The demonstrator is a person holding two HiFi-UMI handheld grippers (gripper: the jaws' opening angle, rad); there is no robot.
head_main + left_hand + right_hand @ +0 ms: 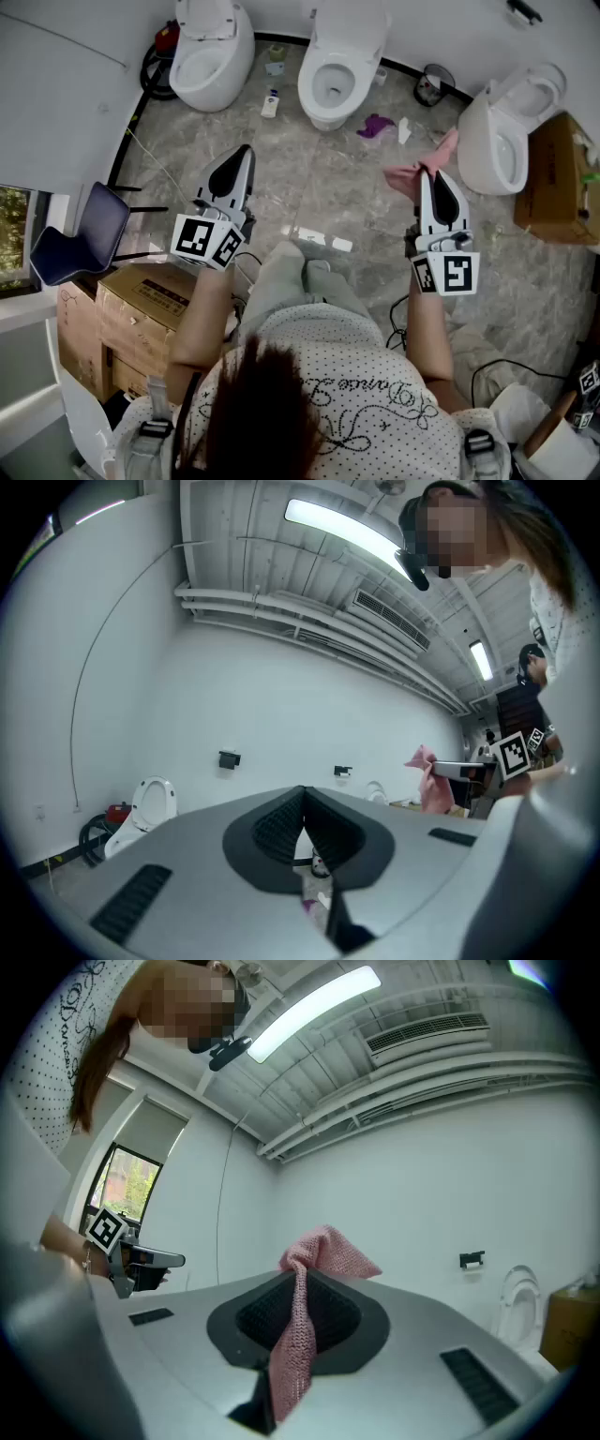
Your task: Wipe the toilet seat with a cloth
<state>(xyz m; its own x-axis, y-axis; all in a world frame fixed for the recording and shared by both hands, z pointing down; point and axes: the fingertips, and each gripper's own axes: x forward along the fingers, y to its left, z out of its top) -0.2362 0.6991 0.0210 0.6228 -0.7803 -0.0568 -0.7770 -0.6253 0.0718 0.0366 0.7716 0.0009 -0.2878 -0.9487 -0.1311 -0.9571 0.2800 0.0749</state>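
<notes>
The right claw (428, 174) is clamped on a pink cloth (409, 175), held in the air above the floor (319, 178), near the toilet (506, 131) at the floor's right edge. The left claw (246, 152) is closed together with nothing in it.

White polka-dot shirt (375, 370), grey tongs (246, 150), black-white marker cubes (206, 241)

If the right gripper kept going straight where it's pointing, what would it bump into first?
Probably the plain white wall. The right gripper, shut on the pink knitted cloth, points about level, to the left of the white toilet. Nothing else shows in line, though depth is hard to judge.
</notes>
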